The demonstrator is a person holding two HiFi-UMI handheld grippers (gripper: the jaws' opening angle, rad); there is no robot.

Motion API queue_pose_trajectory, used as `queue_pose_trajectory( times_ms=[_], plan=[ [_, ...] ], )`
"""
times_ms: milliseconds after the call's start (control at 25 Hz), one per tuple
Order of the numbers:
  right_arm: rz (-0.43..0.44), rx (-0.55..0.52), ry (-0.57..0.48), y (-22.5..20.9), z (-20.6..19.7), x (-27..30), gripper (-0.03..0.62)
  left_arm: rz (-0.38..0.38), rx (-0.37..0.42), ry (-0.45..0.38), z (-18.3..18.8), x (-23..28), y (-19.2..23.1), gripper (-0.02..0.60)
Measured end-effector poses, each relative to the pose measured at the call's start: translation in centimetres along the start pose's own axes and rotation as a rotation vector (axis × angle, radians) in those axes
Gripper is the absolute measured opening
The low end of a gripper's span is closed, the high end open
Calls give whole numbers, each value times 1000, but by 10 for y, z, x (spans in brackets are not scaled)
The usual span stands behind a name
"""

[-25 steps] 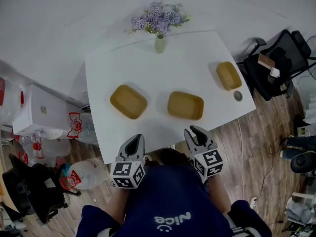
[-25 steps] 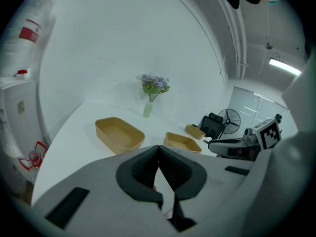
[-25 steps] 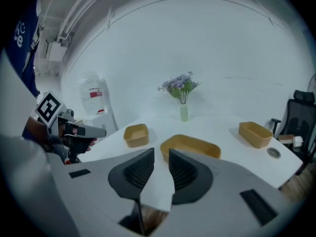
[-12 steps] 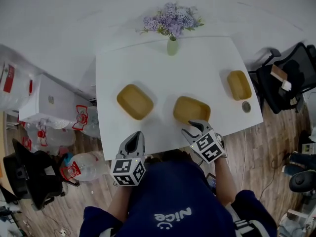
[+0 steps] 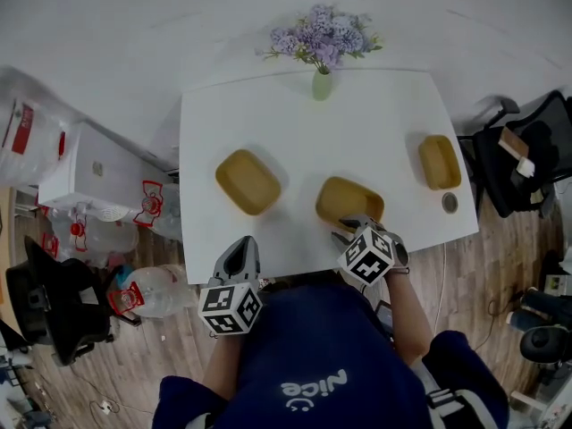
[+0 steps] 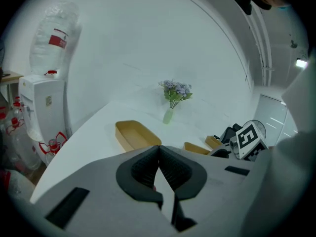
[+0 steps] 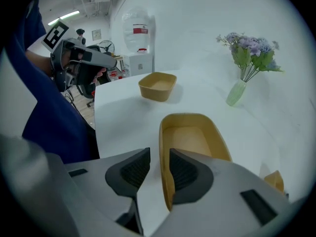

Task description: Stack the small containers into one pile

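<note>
Three shallow yellow containers lie apart on the white table (image 5: pixel 295 132): the left one (image 5: pixel 248 181) (image 6: pixel 136 134) (image 7: pixel 158 86), the middle one (image 5: pixel 349 202) (image 7: pixel 190 137) and the right one (image 5: pixel 440 162) (image 7: pixel 274 180). My right gripper (image 5: pixel 355 226) (image 7: pixel 159 164) points steeply down at the middle container's near end. Its jaws have just swung wide and then eased in a little. The container's wall stands in the gap and the pads do not press on it. My left gripper (image 5: pixel 241 247) (image 6: pixel 159 149) hovers at the table's near edge, shut and empty.
A green vase of purple flowers (image 5: pixel 322 79) (image 7: pixel 236 93) stands at the table's far edge. A small round object (image 5: pixel 450 203) lies near the right container. A water dispenser (image 5: pixel 89 186) is on the left, and a black chair (image 5: pixel 527 146) on the right.
My right gripper has moved forward and down to the middle container's near end, rolled over, and opened its jaws. The left gripper has stayed by the table edge.
</note>
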State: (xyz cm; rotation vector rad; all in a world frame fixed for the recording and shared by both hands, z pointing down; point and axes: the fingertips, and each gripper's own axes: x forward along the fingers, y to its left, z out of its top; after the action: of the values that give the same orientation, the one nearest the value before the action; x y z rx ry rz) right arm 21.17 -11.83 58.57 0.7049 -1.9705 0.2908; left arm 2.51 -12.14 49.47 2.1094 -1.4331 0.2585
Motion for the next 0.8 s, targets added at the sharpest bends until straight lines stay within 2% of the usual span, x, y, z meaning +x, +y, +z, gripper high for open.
queue_pose_trajectory(
  times_ms=[200,440,800],
  plan=[
    [-16,-4,34,-11,-7,0,69,13,-6,-16,0,1,-3,17],
    [-58,-13,49,-12,-6,3,57,61,-47,-40,0,-11,19,17],
    [-132,27,58,-9,14,-7,55,90,-29,-62,4,-29,37,16]
  ],
)
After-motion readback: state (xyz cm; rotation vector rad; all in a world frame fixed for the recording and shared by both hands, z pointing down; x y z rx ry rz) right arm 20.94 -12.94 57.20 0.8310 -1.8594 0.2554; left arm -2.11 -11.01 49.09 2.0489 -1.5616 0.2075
